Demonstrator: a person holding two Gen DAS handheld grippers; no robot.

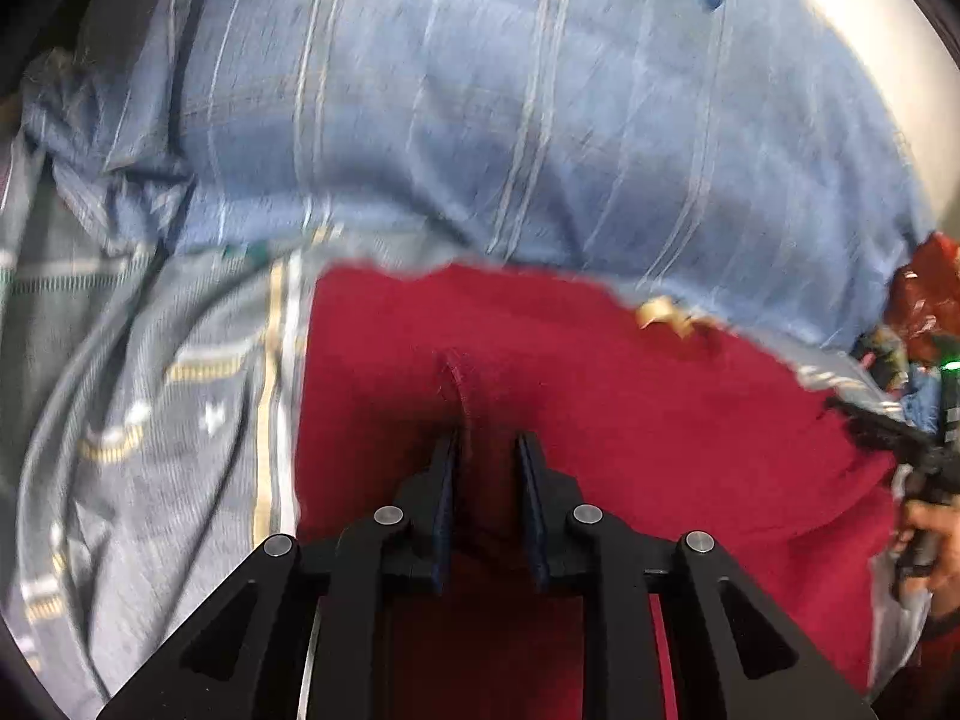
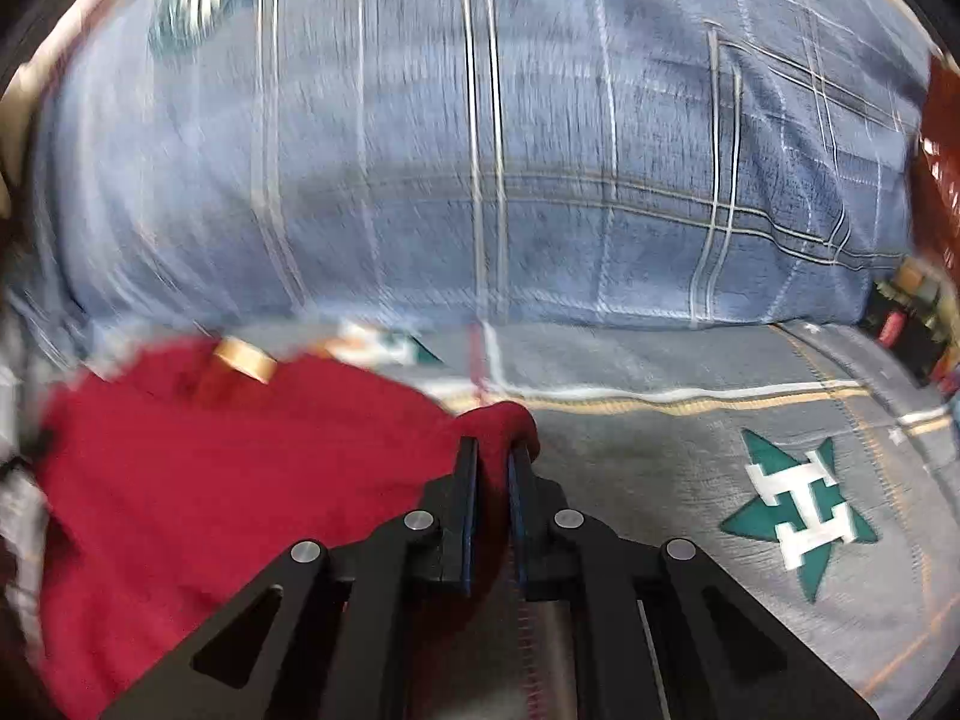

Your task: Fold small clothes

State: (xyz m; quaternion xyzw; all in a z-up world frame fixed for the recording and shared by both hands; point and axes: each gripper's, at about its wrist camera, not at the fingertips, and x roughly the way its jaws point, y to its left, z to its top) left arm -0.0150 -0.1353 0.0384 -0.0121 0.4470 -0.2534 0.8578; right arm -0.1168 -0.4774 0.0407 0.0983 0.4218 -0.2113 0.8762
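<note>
Here, the red garment (image 1: pixel 600 420) lies spread on a grey bedcover (image 2: pixel 690 480), just below a big blue plaid cushion (image 2: pixel 480 150) that fills the far side of both views.

Left gripper (image 1: pixel 486 450): jaws narrowly apart, with a raised ridge of the red cloth running up between them. The pads seem to pinch that ridge, but the blur leaves the contact uncertain; I read it as a light grip.

Right gripper (image 2: pixel 493 456): jaws nearly together, clamped on a bunched corner of the red garment at its edge nearest the green star (image 2: pixel 798 504) printed on the bedcover.

Handling, as judged: the cloth looks light, soft and limp, probably a knit. It will drape and sag rather than hold a crease, so it wants taking at corners or hems, not mid-panel. A pinch in the middle lifts only a tent of fabric. A small tan tag (image 2: pixel 243 360) sits at the garment's edge next to the cushion, likely the neck or waist end.

Surface: the bedcover is soft and slightly wrinkled, with white and yellow lines; cloth will drag on it, not slide. To the right of the cushion there is reddish clutter, too blurred to name. In the left view a hand (image 1: pixel 930 540) holds the other gripper at the garment's right edge.
</note>
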